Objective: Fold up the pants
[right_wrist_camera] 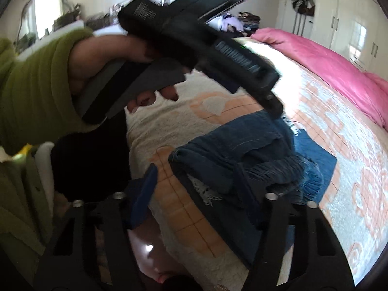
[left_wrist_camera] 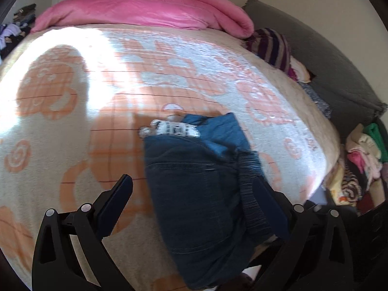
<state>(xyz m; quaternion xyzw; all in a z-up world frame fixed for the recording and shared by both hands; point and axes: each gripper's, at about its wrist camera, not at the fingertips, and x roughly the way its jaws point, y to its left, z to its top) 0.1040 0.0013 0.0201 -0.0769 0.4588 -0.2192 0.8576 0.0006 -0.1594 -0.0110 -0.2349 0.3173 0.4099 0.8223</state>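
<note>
Dark blue jeans (left_wrist_camera: pixel 196 189) lie folded in a compact bundle on the bed, with a white lace trim (left_wrist_camera: pixel 174 129) showing at the far edge. My left gripper (left_wrist_camera: pixel 194 184) is open, its jaws wide apart on either side of the bundle; the right finger (left_wrist_camera: pixel 266 201) touches the elastic waistband. In the right wrist view the same jeans (right_wrist_camera: pixel 245 160) lie between my right gripper's open fingers (right_wrist_camera: pixel 203 184). The right finger is hidden under the fabric. The left hand, in a green sleeve, holds the other gripper body (right_wrist_camera: pixel 194 36) above the jeans.
The bed has a cream and orange patterned blanket (left_wrist_camera: pixel 72 121). A pink duvet (left_wrist_camera: pixel 145 9) is bunched at the far end. Striped and folded clothes (left_wrist_camera: pixel 274 46) lie along the right edge, with a pile of clothes (left_wrist_camera: pixel 361 157) beside the bed. The near bed edge is just below the jeans.
</note>
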